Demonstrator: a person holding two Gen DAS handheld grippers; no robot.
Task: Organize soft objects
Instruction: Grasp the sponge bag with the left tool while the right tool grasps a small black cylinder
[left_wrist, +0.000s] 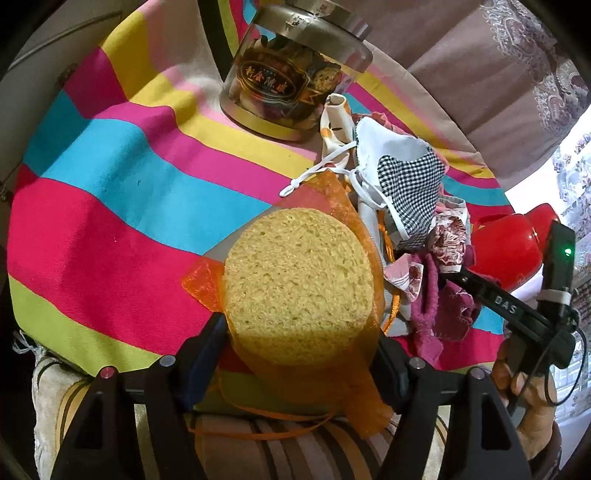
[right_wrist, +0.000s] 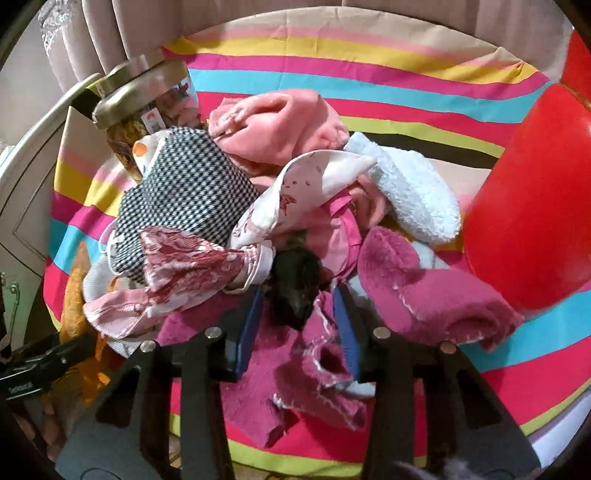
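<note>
Nearest in the left wrist view, the left gripper (left_wrist: 299, 354) is clamped on a round yellow sponge (left_wrist: 299, 273) wrapped in an orange mesh bag (left_wrist: 332, 206), its pads pressing the sponge's two sides and holding it just above the striped cloth (left_wrist: 110, 206). The mesh is slack and its drawstring dangles, so I judge it could snag on the pile beside it, or the sponge could slide out of the loose netting if the grip eases. In the right wrist view, the right gripper (right_wrist: 303, 317) points steeply down into the pile, jaws partly apart around a dark bundle (right_wrist: 295, 280) and a fold of magenta towel (right_wrist: 424, 291); I cannot tell whether the pads press yet. The layers overlap, so closing here may drag up several pieces at once. Beyond lie a checked mask (right_wrist: 184, 192), a pink fleece (right_wrist: 280, 122) and a white fluffy sock (right_wrist: 410, 188), with a glass jar (right_wrist: 144, 110) and a red container (right_wrist: 532, 206) further back.
</note>
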